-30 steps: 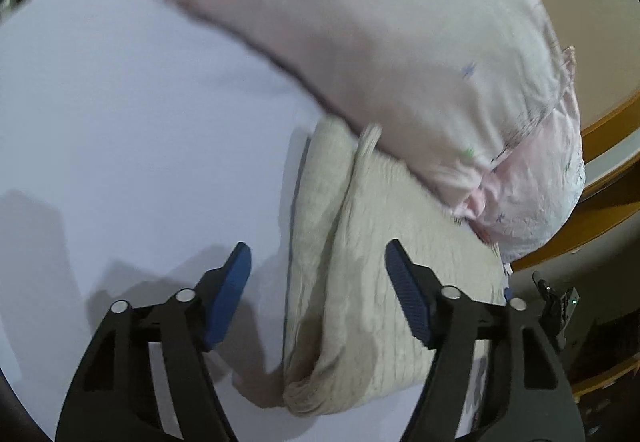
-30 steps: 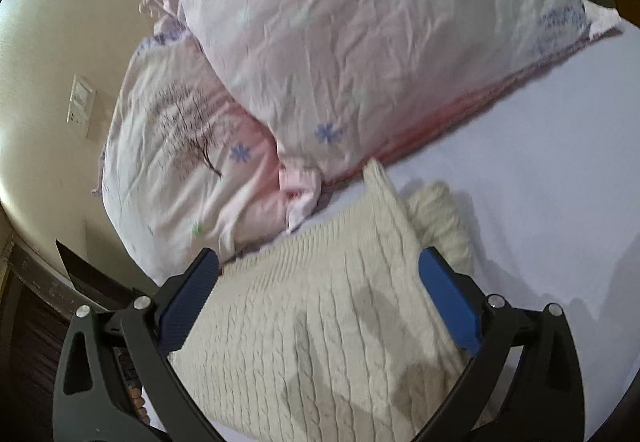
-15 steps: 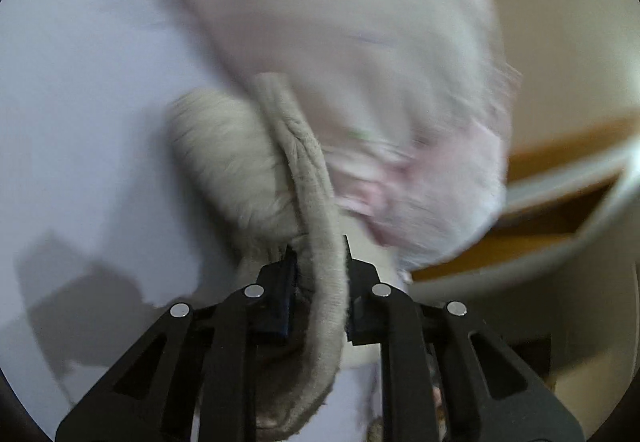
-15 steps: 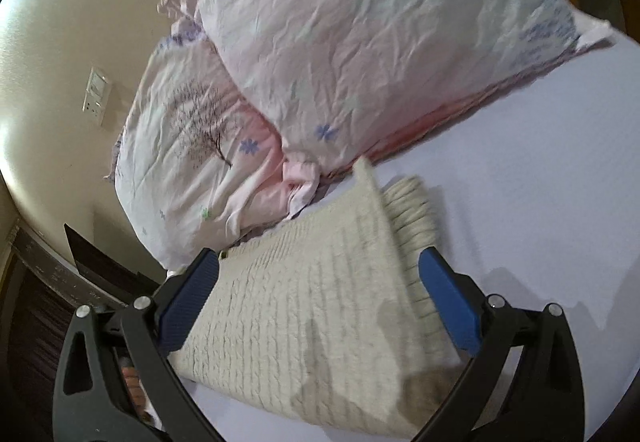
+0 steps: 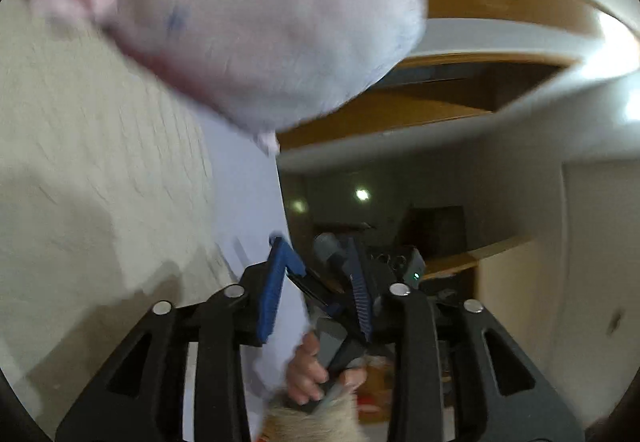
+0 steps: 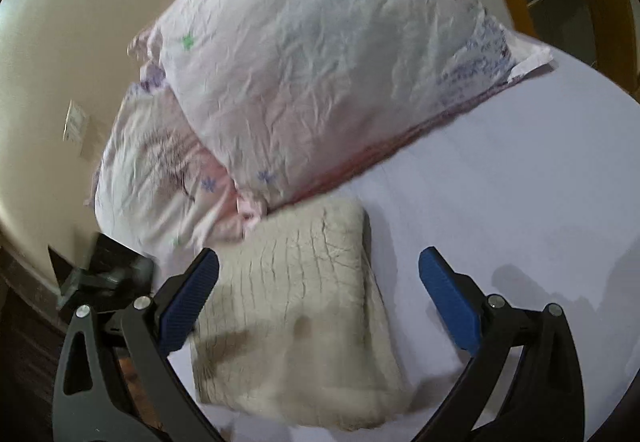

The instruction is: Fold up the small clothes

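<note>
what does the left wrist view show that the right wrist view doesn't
Only the left wrist view shows the person's hand gripping the other handle, plus wooden shelving. Only the right wrist view shows the folded cream knit whole, a second pillow and a wall switch. Both show the knit, a floral pillow and the lavender sheet.

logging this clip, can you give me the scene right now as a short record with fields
surface: bed with a pale lilac sheet
garment: cream cable-knit sweater, lying folded on the sheet
garment position: just in front of the pillows, touching the nearer one
pillows: large pink floral pillow overlapping a second pillow
left claw: open, holding nothing, sweater off to its left
right claw: open wide, nothing gripped, above the sweater
image quality: left wrist view is motion-blurred
</note>
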Demonstrator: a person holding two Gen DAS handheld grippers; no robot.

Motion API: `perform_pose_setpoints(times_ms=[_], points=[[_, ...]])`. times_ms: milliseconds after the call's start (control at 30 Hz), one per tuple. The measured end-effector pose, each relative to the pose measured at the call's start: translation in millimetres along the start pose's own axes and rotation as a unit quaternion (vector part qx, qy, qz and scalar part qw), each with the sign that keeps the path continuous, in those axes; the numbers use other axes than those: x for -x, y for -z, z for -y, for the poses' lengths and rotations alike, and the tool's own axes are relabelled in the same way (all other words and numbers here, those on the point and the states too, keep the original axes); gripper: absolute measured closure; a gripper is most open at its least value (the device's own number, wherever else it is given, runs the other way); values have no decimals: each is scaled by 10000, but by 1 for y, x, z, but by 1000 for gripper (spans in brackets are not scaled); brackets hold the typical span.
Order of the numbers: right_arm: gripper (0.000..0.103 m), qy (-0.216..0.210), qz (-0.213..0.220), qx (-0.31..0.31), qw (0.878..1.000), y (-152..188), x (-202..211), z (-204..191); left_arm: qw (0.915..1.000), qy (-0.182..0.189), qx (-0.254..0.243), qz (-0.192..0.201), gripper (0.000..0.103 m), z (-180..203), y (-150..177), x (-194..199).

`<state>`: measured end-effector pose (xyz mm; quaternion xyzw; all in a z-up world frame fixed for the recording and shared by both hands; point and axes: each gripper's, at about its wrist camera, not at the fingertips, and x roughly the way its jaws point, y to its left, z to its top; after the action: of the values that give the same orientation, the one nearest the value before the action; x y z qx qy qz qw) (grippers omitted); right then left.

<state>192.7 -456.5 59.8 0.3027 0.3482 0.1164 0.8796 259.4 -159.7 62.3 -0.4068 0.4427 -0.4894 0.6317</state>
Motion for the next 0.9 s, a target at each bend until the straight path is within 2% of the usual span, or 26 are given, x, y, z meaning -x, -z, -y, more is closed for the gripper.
perform_pose_setpoints(times_ms=[33,67,133,167,267,367,400,500,533,567,600,633,667,700,767,800,867,900], points=[[2,-62,-144,-8,9999,-1,-5,2,9994,-182,-166,253,35,6,-1,17],[2,-156,-386,-75,9991,-1,-14,5,9961,-533,-304,630,21,10,0,42],[2,-279,-870,-231,9955,0,-36,11,9821,-1390,-559,1140,21,14,4,85],[2,-281,-1010,-257,9942,1,-44,12,9764,-1692,-615,1190,20,11,8,95],[2,-227,-1349,-356,9900,5,-70,17,9609,-2474,-562,1106,18,-4,16,110],[4,-389,-1477,-514,9869,9,-83,22,9527,-2886,-471,830,18,-25,25,100],[4,-421,-1428,-482,9877,10,-83,22,9516,-2946,-462,745,18,-30,28,99],[14,-501,-1505,-382,9866,16,-86,18,9481,-3103,-481,495,18,-38,39,86],[23,-514,-1566,-318,9858,19,-86,16,9468,-3148,-497,443,18,-40,41,79],[37,-517,-1620,-284,9850,20,-87,14,9453,-3201,-506,375,18,-44,44,74],[40,-442,-1620,-221,9856,24,-87,12,9449,-3218,-497,331,18,-47,46,69],[54,-397,-1575,-167,9866,24,-85,12,9442,-3215,-585,418,18,-45,46,67],[67,-587,-1676,-252,9838,27,-85,13,9436,-3205,-721,422,24,-43,48,64],[68,-709,-1638,-352,9833,30,-83,12,9452,-3159,-758,337,27,-44,48,60],[71,-818,-1507,-222,9849,31,-77,0,9389,-3301,-869,433,53,-41,52,65],[72,-957,-1449,-144,9847,32,-73,-9,9402,-3259,-882,457,60,-41,52,70],[73,-1261,-1434,19,9816,35,-69,-30,9501,-2947,-812,630,65,-37,54,92],[73,-1373,-1462,128,9796,38,-69,-40,9506,-2898,-831,737,65,-34,57,103]])
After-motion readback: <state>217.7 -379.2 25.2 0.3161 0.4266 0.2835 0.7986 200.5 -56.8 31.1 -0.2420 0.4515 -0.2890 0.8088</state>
